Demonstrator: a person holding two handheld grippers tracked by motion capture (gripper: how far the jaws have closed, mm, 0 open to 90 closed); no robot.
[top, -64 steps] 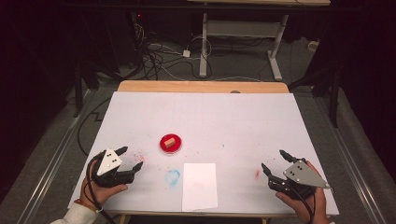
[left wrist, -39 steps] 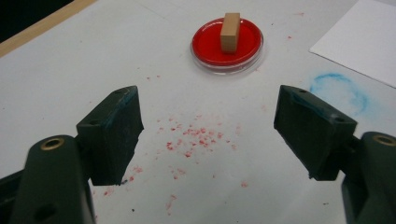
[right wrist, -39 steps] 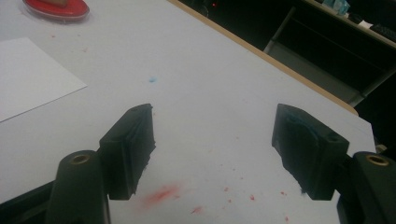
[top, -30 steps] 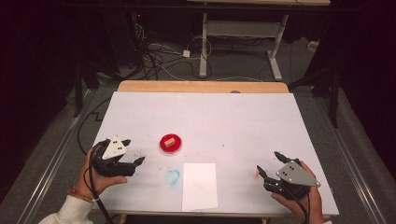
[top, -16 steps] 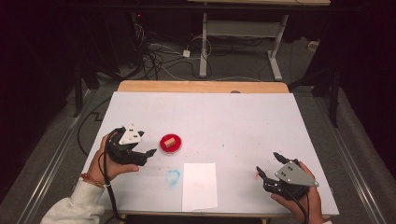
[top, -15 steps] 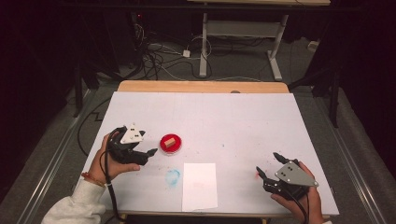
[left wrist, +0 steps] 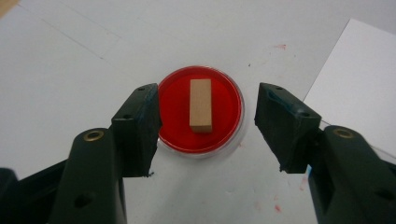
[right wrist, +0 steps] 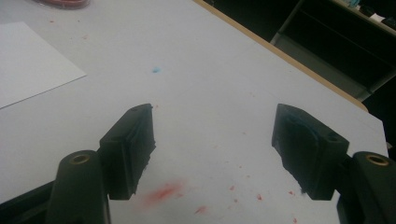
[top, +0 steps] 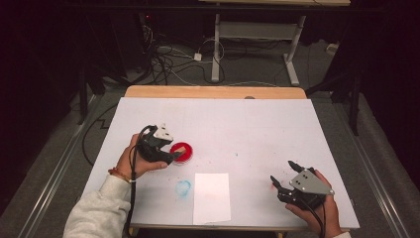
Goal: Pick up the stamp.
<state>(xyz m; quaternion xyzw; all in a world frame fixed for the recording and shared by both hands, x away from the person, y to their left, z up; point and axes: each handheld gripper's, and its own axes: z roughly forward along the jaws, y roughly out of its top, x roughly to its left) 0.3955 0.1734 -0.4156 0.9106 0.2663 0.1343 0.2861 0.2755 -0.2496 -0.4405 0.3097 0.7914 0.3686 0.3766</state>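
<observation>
A round red dish (top: 181, 151) (left wrist: 201, 110) with a clear rim lies left of the table's middle, and a small tan wooden block (left wrist: 201, 105) lies flat in it. My left gripper (top: 171, 157) (left wrist: 205, 128) hovers just over the dish, open, its jaws standing either side of the dish with nothing held. A white paper sheet (top: 212, 197) (left wrist: 362, 79) lies near the front edge. My right gripper (top: 281, 174) (right wrist: 212, 144) rests open at the front right, empty, over bare table with red smudges (right wrist: 161, 193).
A blue smudge (top: 183, 187) marks the white table cover (top: 247, 129) left of the paper. The wooden far edge (top: 213, 92) borders the cover. Beyond it are cables and a desk frame (top: 257, 39) on the floor.
My left gripper has moved from the front left corner rightward and forward to the red dish. The right gripper has barely shifted.
</observation>
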